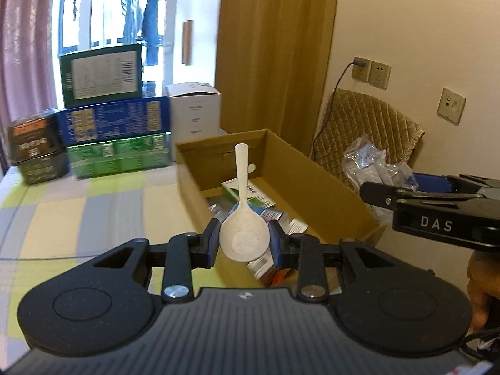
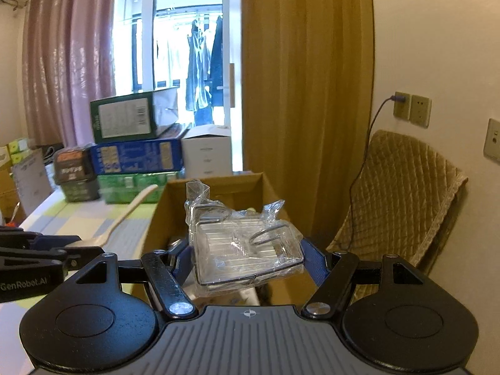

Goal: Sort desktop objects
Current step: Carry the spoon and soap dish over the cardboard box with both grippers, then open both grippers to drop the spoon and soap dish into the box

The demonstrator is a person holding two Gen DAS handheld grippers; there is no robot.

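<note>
My left gripper (image 1: 243, 243) is shut on the bowl of a white speckled spoon (image 1: 242, 215), whose handle points forward over an open cardboard box (image 1: 281, 156). The box holds several small packets and cartons (image 1: 259, 200). My right gripper (image 2: 247, 259) is shut on a clear plastic-wrapped packet (image 2: 243, 243) with metal wire parts inside, held above the same cardboard box (image 2: 218, 184). The right gripper (image 1: 437, 209) shows at the right edge of the left wrist view, with the plastic-wrapped packet (image 1: 368, 162) ahead of it. In the right wrist view the spoon (image 2: 131, 212) and left gripper (image 2: 47, 250) appear at the left.
Stacked green and blue boxes (image 1: 112, 118), a dark container (image 1: 34, 150) and a white box (image 1: 195, 109) stand at the table's far end. A checked cloth (image 1: 78, 212) covers the table. A padded chair (image 2: 403, 193) and a wall with sockets (image 2: 412, 109) lie to the right.
</note>
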